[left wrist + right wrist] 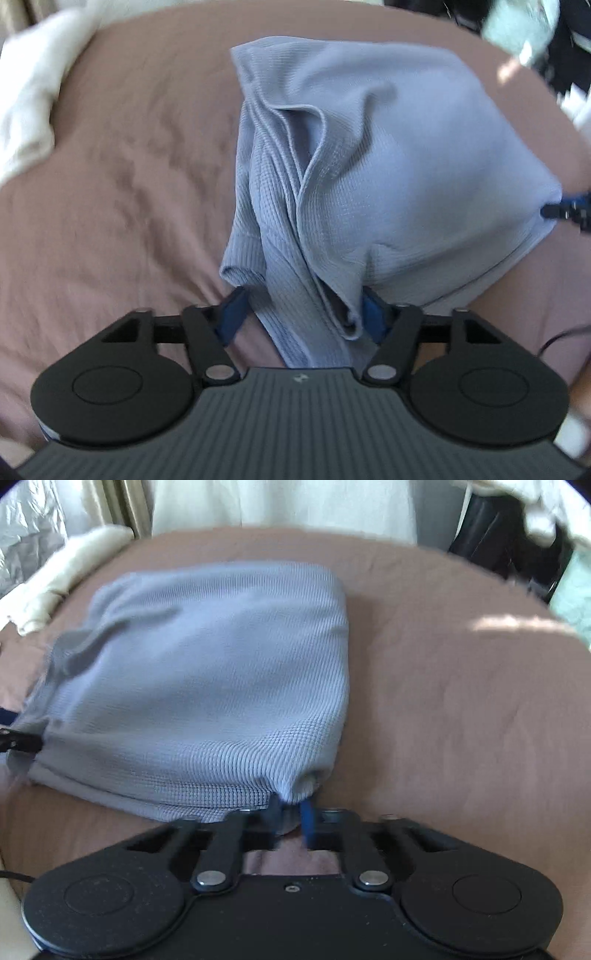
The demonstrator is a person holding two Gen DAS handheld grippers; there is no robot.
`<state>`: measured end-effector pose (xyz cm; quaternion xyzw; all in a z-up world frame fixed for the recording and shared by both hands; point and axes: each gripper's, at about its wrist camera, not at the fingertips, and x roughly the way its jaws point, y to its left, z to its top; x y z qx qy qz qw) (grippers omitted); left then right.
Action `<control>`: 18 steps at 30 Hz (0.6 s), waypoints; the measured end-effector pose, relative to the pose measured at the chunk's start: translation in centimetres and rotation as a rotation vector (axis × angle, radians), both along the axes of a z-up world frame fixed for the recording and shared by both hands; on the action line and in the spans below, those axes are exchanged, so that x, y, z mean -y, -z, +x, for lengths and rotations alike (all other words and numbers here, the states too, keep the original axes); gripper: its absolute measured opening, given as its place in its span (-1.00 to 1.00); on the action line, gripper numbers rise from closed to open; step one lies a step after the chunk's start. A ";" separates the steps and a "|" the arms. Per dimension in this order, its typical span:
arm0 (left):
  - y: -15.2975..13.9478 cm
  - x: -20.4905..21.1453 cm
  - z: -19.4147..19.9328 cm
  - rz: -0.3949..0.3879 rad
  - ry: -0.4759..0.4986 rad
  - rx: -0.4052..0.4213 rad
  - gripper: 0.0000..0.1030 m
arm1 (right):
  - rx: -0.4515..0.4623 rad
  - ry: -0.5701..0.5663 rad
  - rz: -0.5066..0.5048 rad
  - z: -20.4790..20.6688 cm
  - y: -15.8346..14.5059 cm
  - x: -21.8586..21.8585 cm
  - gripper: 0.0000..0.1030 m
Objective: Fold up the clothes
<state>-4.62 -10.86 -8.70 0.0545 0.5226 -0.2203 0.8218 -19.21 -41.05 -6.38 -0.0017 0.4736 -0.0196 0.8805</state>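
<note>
Pale blue waffle-knit garment [388, 155], partly folded, lying on a bed covered with a dusty-pink sheet [129, 184]; near-centre of the sheet in both views.

Left wrist view: left gripper [303, 314], black linkage with blue pads, jaws standing moderately apart. Bunched folds and a ribbed cuff of the garment hanging between the pads; fabric draped loosely there, not pinched. Left side of the garment gathered in long vertical creases, right side smooth and bulging upward. Far right edge of frame: tip of the right gripper [565, 210] clamped on a corner of the fabric, cloth drawn to a point there.

Right wrist view: right gripper [290, 812], jaws narrow, closed on the near right corner of the garment [207, 686]; small puckered knob of cloth just above the blue pads. Folded hem with doubled edge running left from the grip along the near side. Dark tip of the left gripper [22, 742] at the far left edge, against the garment's left side. Both views blurred.

Cream-white bedding [62, 579] heaped at the far left edge of the bed. Pale curtain [277, 506] behind the bed; dark objects at the upper right, too blurred to identify.
</note>
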 end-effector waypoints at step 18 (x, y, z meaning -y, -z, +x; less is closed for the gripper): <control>-5.5 -0.1 2.3 -0.159 -0.021 0.305 0.14 | 0.017 0.409 0.654 0.4 3.0 7.4 0.25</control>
